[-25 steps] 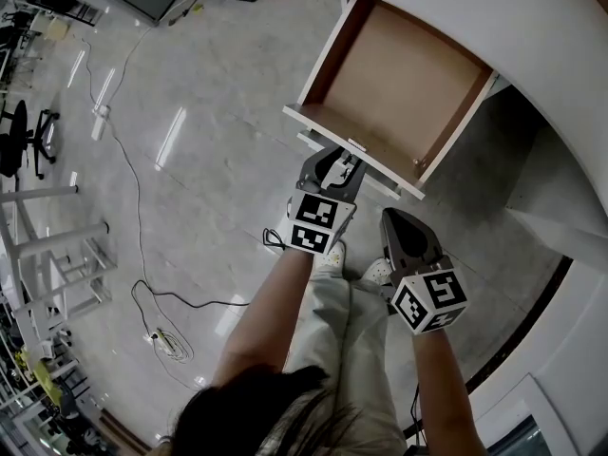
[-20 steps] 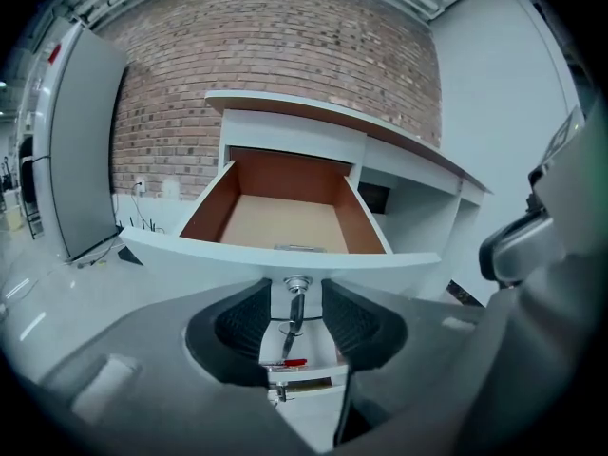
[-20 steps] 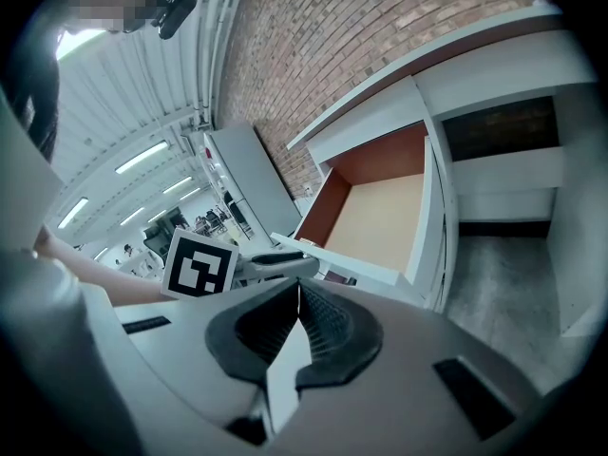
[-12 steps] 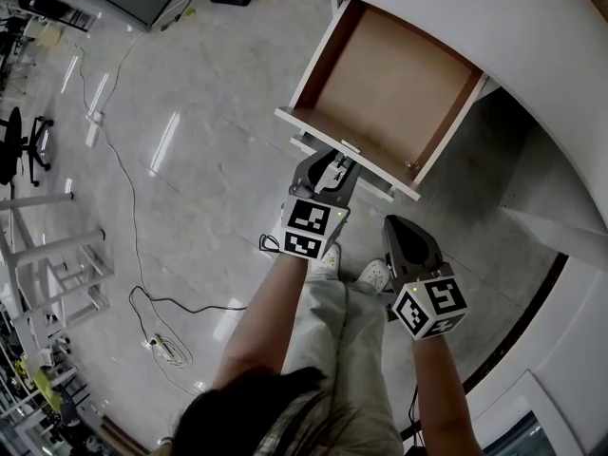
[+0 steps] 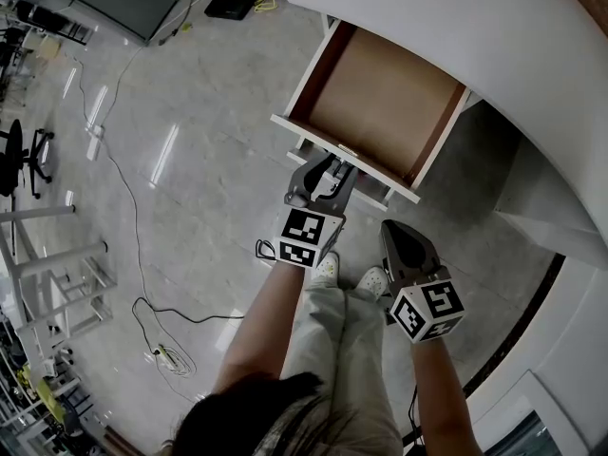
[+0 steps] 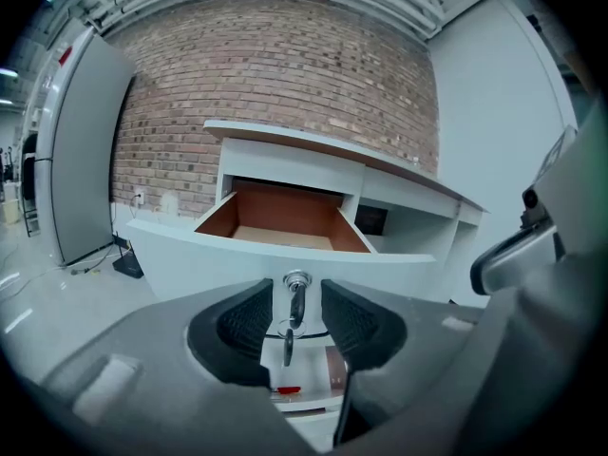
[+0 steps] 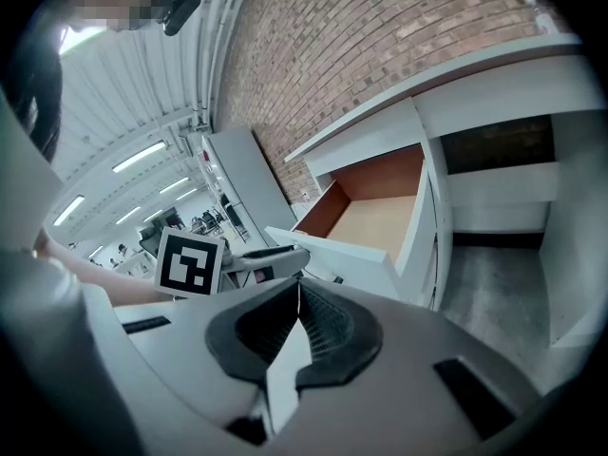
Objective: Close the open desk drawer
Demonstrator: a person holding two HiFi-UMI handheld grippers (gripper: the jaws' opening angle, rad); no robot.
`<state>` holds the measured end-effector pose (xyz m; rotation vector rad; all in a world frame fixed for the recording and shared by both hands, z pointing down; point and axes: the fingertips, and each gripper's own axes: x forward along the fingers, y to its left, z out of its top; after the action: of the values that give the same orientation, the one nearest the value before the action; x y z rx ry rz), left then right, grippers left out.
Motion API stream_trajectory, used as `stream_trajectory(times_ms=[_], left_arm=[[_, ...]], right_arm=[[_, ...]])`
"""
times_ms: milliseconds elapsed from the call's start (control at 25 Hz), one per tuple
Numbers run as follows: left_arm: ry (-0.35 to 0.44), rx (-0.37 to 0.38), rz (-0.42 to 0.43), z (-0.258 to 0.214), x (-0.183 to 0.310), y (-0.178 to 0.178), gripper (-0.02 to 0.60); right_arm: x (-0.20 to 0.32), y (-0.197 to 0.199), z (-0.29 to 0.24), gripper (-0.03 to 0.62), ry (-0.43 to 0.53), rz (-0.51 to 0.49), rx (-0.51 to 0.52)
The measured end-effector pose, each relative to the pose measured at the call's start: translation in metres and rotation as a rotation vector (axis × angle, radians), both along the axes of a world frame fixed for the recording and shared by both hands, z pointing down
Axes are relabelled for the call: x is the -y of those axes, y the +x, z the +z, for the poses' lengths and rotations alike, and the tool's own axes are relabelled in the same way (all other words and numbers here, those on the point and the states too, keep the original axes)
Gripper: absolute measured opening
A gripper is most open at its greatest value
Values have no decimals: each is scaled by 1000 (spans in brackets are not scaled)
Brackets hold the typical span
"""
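Observation:
The open desk drawer [image 5: 380,98] has a brown inside and a white front panel [image 5: 334,150]. In the left gripper view the front panel [image 6: 199,259] fills the middle, with a lock and a hanging key [image 6: 295,302] in it. My left gripper [image 5: 326,166] points at that panel. Its jaws [image 6: 296,319] stand open on either side of the key without touching it. My right gripper [image 5: 401,240] hangs lower and to the right, short of the drawer, and is shut [image 7: 295,297] with nothing in it. The right gripper view shows the drawer [image 7: 380,212] ahead.
The white desk top [image 5: 456,27] curves over the drawer, with an open shelf [image 5: 375,193] under it. Cables [image 5: 133,207], a power strip [image 5: 166,352], a black box [image 5: 231,5], an office chair [image 5: 21,141] and metal frames [image 5: 66,255] are on the floor at left. The person's shoes [image 5: 331,269] are below the grippers.
Both grippers have lifted a little. The left one stays just in front of the drawer's front panel. The drawer stands as far out as before.

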<state>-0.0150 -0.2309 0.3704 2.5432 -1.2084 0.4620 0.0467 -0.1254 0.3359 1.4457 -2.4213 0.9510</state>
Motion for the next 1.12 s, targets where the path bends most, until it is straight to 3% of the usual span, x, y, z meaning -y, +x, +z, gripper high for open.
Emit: stream_trajectory(times_ms=[400,1120], left_arm=[[73,-46,13,-47,25,13,153],[24,-34,5,-51,42,27,153]], right_arm=[[24,10,-26,12,54,21,-15],[37,23,-30,12,72,42,-24]])
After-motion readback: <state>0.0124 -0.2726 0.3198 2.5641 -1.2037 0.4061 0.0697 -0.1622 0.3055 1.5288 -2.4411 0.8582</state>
